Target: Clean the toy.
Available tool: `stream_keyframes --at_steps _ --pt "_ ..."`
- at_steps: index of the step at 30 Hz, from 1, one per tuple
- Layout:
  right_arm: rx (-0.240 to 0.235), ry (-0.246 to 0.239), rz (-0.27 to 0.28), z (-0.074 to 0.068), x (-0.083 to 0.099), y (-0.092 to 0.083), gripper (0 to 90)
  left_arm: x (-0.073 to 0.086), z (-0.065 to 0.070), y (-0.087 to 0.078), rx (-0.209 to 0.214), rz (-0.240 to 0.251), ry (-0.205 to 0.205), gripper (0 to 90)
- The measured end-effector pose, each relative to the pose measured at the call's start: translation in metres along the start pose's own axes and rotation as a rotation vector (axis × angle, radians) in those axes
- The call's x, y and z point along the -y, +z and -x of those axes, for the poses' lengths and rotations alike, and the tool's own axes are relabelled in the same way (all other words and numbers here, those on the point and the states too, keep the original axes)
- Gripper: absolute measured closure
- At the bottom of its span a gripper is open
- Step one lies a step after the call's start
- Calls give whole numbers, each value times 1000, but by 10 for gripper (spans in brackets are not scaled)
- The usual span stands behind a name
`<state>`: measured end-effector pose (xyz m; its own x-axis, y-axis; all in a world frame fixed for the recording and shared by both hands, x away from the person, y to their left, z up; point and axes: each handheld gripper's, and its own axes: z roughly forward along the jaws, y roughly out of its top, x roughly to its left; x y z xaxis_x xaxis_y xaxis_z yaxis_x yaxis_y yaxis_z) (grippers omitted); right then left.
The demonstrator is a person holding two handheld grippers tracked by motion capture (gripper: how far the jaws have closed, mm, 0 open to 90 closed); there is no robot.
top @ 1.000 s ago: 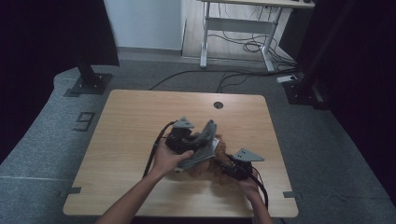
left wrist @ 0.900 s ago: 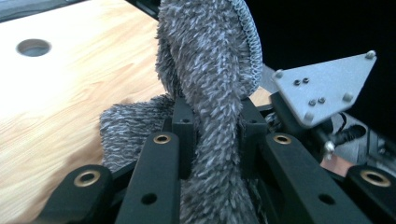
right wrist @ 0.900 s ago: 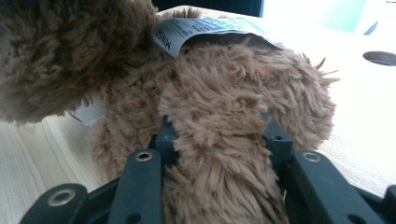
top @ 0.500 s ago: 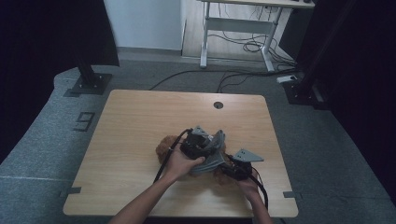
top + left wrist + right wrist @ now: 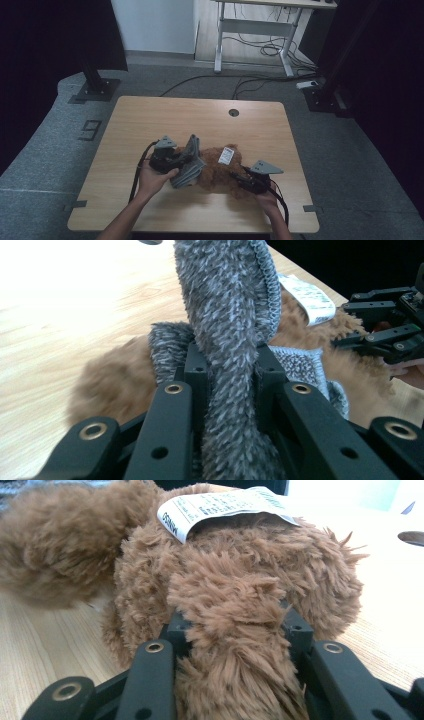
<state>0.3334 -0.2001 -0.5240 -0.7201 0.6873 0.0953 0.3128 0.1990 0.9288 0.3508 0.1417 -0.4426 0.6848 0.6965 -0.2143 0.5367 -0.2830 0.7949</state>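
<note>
between the jaws of the left gripper (image 5: 227, 405), a fold of grey fleece cloth (image 5: 225, 320) stands clamped, the jaws drawn in close around it. compared with a second ago, this gripper has come down and swung across toward the brown plush toy (image 5: 220, 167), so that the cloth, then held up above the worktop (image 5: 150, 120), now rests against the toy's near flank; in the high view the left gripper (image 5: 181, 162) sits at the toy's left side, with the cloth (image 5: 190, 162) draped between gripper and toy. ahead of the right gripper (image 5: 232, 645), a tuft of the toy's brown pile (image 5: 235, 605) is pinched between the jaws, which are set at a moderate width and closed on the fur; this gripper has kept its place over the same interval, seen in the high view at the toy's right edge (image 5: 242, 181). just beyond its jaws lies the white sewn-in label (image 5: 220, 505), uppermost on the toy. read as a judgement: the right gripper serves as an anchor while the left brings the cloth to the toy, so the work has passed from carrying the cloth to laying or fitting it over the toy. what remains appears to be spreading the cloth across the body, which is not yet covered.
</note>
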Motion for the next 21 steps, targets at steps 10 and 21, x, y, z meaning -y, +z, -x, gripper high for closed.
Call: stream_keyframes --at_steps 10,21 --pt "-1 1 -2 0 1 0 612 15 -23 -22 -40 13 -40 742" --pt "0 21 6 3 2 -1 613 -3 -20 -30 23 63 -94 745"
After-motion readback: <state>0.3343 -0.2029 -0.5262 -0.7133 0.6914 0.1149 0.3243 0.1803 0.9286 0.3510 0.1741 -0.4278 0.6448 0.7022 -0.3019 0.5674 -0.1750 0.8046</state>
